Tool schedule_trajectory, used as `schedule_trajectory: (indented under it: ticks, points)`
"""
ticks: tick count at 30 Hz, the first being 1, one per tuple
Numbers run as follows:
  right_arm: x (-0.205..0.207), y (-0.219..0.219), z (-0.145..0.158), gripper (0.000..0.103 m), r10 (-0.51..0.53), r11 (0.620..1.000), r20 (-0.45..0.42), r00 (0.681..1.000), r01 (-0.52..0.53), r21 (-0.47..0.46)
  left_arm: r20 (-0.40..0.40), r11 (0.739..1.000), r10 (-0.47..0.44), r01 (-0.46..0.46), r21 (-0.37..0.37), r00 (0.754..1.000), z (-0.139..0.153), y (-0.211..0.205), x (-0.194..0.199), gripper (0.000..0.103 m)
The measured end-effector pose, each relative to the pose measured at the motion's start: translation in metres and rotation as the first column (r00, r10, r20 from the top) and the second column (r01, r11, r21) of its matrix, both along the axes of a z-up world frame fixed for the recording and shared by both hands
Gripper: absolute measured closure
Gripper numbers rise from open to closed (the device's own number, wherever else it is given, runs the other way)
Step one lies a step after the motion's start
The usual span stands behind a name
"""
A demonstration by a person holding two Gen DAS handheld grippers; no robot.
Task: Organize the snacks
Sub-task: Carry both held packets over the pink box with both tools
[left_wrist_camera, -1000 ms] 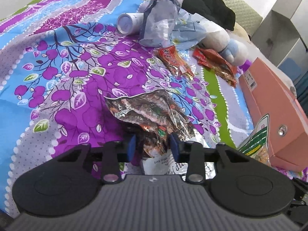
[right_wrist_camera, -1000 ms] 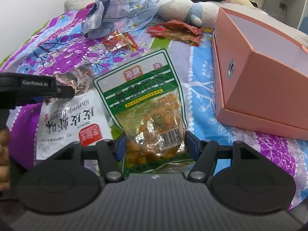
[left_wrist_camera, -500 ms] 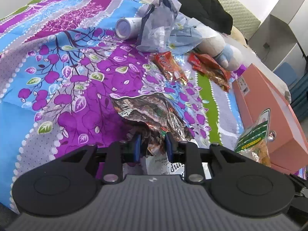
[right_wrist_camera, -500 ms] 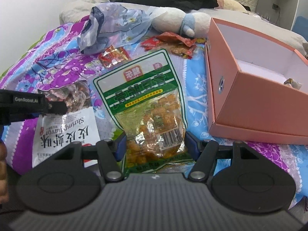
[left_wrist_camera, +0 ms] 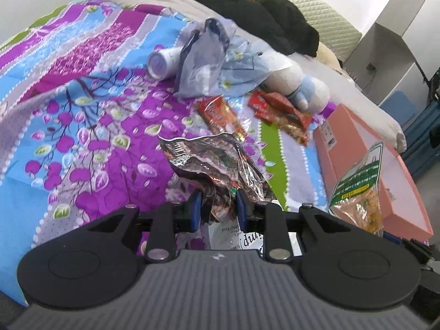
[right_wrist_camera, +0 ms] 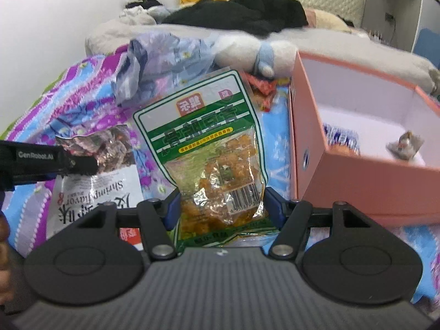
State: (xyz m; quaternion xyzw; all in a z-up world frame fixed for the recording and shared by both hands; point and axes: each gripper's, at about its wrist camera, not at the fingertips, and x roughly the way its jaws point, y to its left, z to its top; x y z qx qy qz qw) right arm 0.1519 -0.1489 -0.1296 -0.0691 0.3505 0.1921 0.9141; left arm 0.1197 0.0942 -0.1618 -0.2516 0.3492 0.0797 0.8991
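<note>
My left gripper (left_wrist_camera: 217, 210) is shut on a crinkled silver snack bag (left_wrist_camera: 211, 159) and holds it over the purple bedspread; the bag (right_wrist_camera: 110, 148) also shows in the right wrist view. My right gripper (right_wrist_camera: 220, 206) is shut on a green snack bag (right_wrist_camera: 211, 148) with orange pieces, held upright left of the open pink box (right_wrist_camera: 310, 165); this bag (left_wrist_camera: 360, 189) shows at the right of the left wrist view. A white shrimp-flavour bag (right_wrist_camera: 90, 195) lies below the left gripper. The box holds two small packets (right_wrist_camera: 404, 145).
Two red snack packets (left_wrist_camera: 220, 115) (left_wrist_camera: 283, 115) lie further up the bed. A crumpled plastic bag (left_wrist_camera: 209, 60), a white bottle (left_wrist_camera: 161, 62) and a plush toy (left_wrist_camera: 299, 85) sit behind them. Black clothing (right_wrist_camera: 242, 8) lies at the bed's head.
My left gripper closed on the silver bag and lifted it. My right gripper raised the green bag, tilted it upright and moved nearer the pink box, whose inside now shows.
</note>
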Motion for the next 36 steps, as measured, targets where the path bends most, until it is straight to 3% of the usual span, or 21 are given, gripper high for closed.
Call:
schedule_trajectory:
  ticks: [14, 18, 26, 31, 36]
  points:
    - [0.027, -0.008, 0.076, 0.038, -0.034, 0.998, 0.162, 0.986, 0.024, 0.060, 0.163, 0.993, -0.117, 0.113, 0.034, 0.980, 0.096, -0.013, 0.036, 0.073]
    - [0.036, -0.016, 0.094, 0.038, -0.056, 0.996, 0.199, 0.978, 0.040, 0.083, 0.223, 0.985, -0.169, 0.156, 0.075, 0.960, 0.130, -0.024, 0.053, 0.073]
    - [0.050, -0.043, 0.135, 0.038, -0.139, 0.989, 0.311, 0.940, 0.115, 0.097, 0.321, 0.968, -0.251, 0.238, 0.079, 0.913, 0.180, -0.053, 0.090, 0.073]
    - [0.062, -0.072, 0.149, 0.038, -0.193, 0.980, 0.348, 0.917, 0.165, 0.109, 0.350, 0.958, -0.286, 0.278, 0.074, 0.892, 0.196, -0.080, 0.112, 0.073]
    - [0.071, -0.100, 0.145, 0.038, -0.240, 0.971, 0.341, 0.909, 0.219, 0.098, 0.334, 0.941, -0.334, 0.331, 0.067, 0.881, 0.193, -0.114, 0.136, 0.073]
